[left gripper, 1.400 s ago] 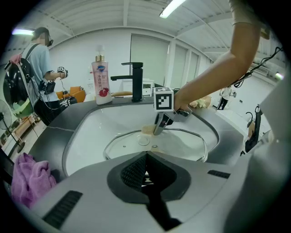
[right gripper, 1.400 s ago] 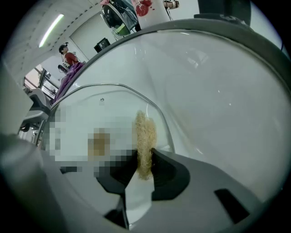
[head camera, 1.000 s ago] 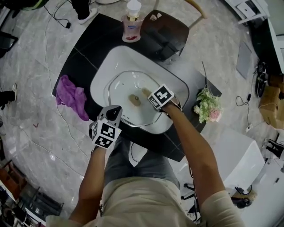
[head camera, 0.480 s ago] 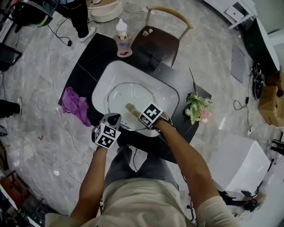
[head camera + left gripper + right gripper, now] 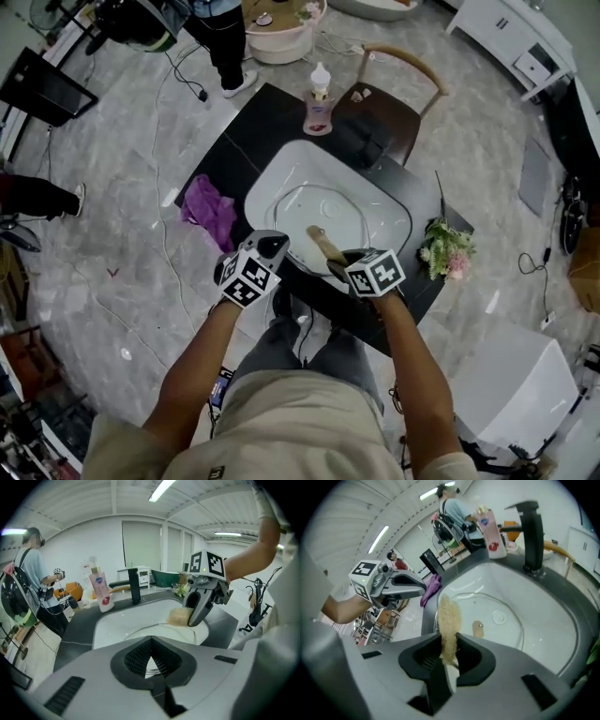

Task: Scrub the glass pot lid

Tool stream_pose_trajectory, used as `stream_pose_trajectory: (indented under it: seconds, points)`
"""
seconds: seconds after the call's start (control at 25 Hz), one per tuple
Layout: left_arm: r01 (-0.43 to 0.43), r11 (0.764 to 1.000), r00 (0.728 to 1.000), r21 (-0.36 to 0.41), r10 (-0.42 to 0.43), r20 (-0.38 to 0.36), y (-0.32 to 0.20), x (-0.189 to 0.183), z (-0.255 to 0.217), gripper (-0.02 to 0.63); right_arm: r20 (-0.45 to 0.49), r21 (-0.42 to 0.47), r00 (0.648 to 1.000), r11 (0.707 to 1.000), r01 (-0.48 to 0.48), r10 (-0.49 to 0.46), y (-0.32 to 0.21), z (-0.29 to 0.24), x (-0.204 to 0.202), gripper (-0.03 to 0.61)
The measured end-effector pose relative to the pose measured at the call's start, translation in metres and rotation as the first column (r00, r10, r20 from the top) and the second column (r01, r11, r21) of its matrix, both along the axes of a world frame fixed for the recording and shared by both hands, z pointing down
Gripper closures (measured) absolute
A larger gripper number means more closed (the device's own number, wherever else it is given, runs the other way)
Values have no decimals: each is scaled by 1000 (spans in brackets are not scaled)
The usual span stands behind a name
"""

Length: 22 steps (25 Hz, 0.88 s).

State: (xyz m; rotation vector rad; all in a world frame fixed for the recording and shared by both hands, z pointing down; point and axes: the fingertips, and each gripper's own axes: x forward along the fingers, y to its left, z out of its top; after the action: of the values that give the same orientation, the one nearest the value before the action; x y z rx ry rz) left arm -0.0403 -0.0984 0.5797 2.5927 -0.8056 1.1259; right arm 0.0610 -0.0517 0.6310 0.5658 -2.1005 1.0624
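Lying knob-up in the white sink (image 5: 389,211), the lid (image 5: 330,214) sits where suds and water can drain away. Its tan knob (image 5: 478,629) is near the middle.

The left claw (image 5: 150,641) is at the lid's near-left rim with its jaws drawn together. A line of the rim shows in the slit between them, so I judge that it pinches the rim to stop the lid sliding or turning under the scrub.

The right claw (image 5: 449,641) is clamped on a tan fibrous sponge (image 5: 449,618). The sponge sticks out past the jaw tips, so that it, and not the hard jaws, meets the glass. It hangs over the lid's near part, between rim and knob; whether it touches the glass I cannot tell.

Both claws stand close together at the sink's near side, one steadying and one working. The next stroke likely calls for pushing the sponge across toward the knob while the left grip stays firm.

Farther out, a black tap (image 5: 532,531) stands at the sink's far side. A pink bottle (image 5: 320,98) stands near it on the dark surface (image 5: 248,131). A purple cloth (image 5: 211,214) lies left of the sink, within reach.
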Motion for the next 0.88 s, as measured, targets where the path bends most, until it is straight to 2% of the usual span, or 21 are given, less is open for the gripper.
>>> stream_pose_trajectory:
  seconds: [0.12, 0.24, 0.36, 0.52, 0.76, 0.88]
  points:
    - [-33, 998, 999, 52, 34, -19, -5, -1, -38, 601, 69, 133, 995, 988, -83, 74, -14, -51, 3, 483]
    - [-71, 991, 996, 116, 76, -37, -9, 0, -78, 601, 107, 279, 987, 950, -144, 118, -25, -103, 9, 482]
    - [-95, 978, 993, 184, 106, -51, -7, 1, -117, 601, 132, 408, 982, 895, -179, 136, -28, -154, 13, 482]
    - [-99, 964, 986, 247, 129, -109, 2, 3, -167, 601, 152, 538, 980, 820, -194, 132, -22, -216, 14, 482]
    - [-114, 935, 972, 337, 176, -159, 24, 5, -229, 601, 172, 657, 975, 721, -221, 142, -3, -291, 19, 482]
    - [-115, 915, 965, 387, 196, -175, 32, 5, -256, 601, 172, 711, 972, 662, -235, 160, 5, -324, 29, 482]
